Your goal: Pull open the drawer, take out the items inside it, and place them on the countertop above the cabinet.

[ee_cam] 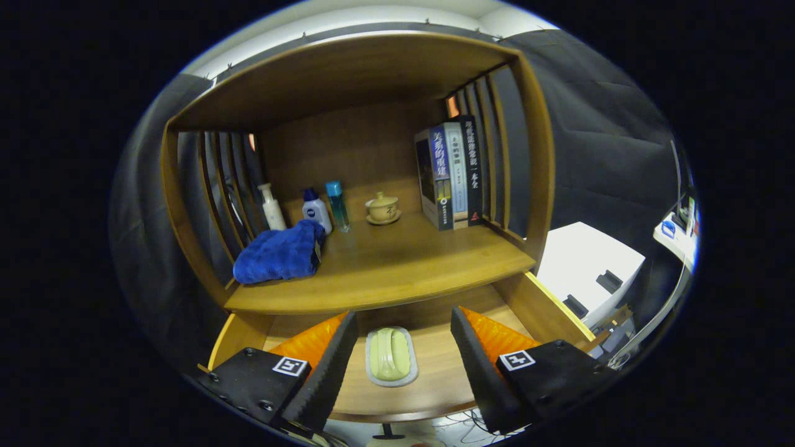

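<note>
At the bottom of the frame the drawer (435, 347) stands pulled open; a soap dish (390, 357) lies inside between the spread, empty jaws of the gripper (404, 360) — not yet lifted; the blue cloth (279, 253) already rests on the worktop (397, 261), left of centre.

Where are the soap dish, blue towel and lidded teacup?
soap dish (390, 356), gripper view, middle of the soap.
blue towel (279, 253), gripper view, centre of the folds.
lidded teacup (382, 207), gripper view, cup body.

Cloth-walled recording booth; home-style wooden cabinet (372, 273), books (452, 177), toiletry bottles (315, 210)
</note>
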